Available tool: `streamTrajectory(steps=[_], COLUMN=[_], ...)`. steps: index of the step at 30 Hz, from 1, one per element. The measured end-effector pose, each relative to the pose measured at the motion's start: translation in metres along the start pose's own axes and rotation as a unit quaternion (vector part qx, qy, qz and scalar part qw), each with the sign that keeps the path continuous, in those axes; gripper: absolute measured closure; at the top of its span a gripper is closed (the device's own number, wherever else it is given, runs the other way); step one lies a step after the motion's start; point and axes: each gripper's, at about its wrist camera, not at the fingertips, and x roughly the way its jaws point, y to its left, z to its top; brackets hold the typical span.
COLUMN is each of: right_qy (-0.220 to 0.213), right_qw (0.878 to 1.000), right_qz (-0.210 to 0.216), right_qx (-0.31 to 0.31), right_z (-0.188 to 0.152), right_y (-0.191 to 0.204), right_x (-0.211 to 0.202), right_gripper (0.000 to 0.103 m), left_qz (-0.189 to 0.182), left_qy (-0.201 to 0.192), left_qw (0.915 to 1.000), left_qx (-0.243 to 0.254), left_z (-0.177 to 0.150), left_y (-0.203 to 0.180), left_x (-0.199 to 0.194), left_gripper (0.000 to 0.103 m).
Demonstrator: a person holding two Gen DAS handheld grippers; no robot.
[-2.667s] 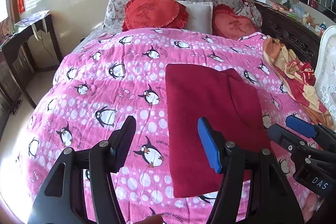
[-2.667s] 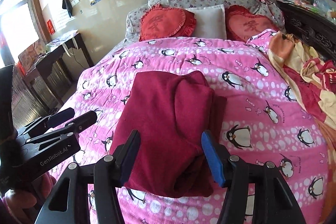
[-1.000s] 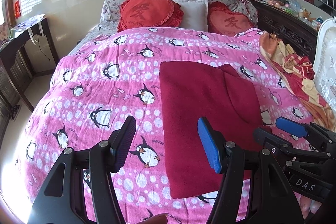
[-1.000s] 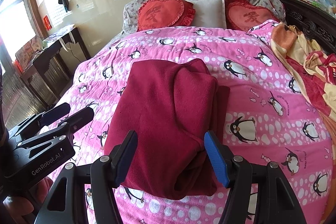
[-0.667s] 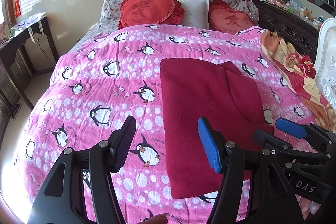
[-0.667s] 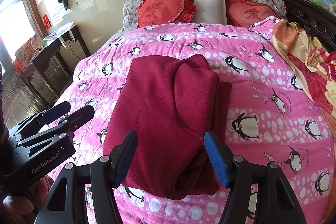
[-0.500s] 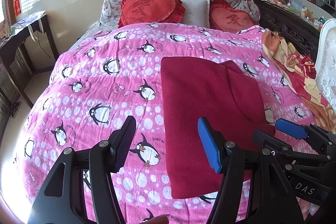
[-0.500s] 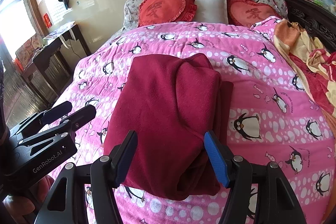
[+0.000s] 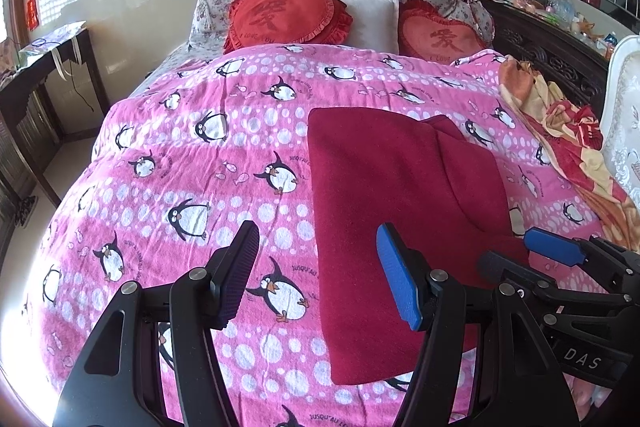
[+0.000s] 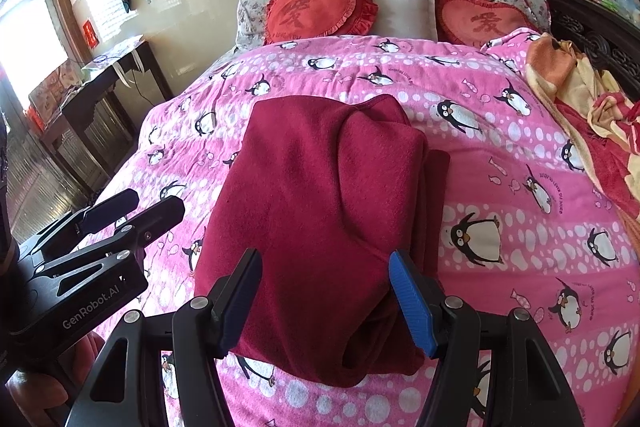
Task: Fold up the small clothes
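Maroon garment [image 10: 320, 211] lies folded lengthwise on the pink penguin blanket [image 9: 192, 163], near the bed's foot, w/ my two grippers hovering over its near edge. Left gripper [image 9: 318, 273] and right gripper [image 10: 326, 301] both have fingers spread wide, holding nothing. Risk as I see it: fleece is thick and stacked in layers, so a pinch at the hem may catch only the top layer, or snag the blanket underneath, & undo the fold.

Open pink quilt [image 9: 208, 163] along bed's left edge, folded red garment [image 10: 320, 211] centre, crumpled blanket [image 10: 592, 107] crowding right edge, pillows [image 9: 288, 15] blocking head end.
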Motion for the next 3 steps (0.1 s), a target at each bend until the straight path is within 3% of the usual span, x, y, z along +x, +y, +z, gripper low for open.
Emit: streamTrajectory(steps=[3], right_qy=[-0.001], right_qw=[1.0], right_qz=[0.004], right_qx=[0.003], right_z=[0.0006], right_y=[-0.0023], right_x=[0.0003], right_gripper=[0.039], left_qz=[0.002], left_qy=[0.004], left_qw=[1.0], left_qx=[-0.004], left_z=[-0.0002], left_y=[0.0065], left_x=[0.0038], left_gripper=[0.042])
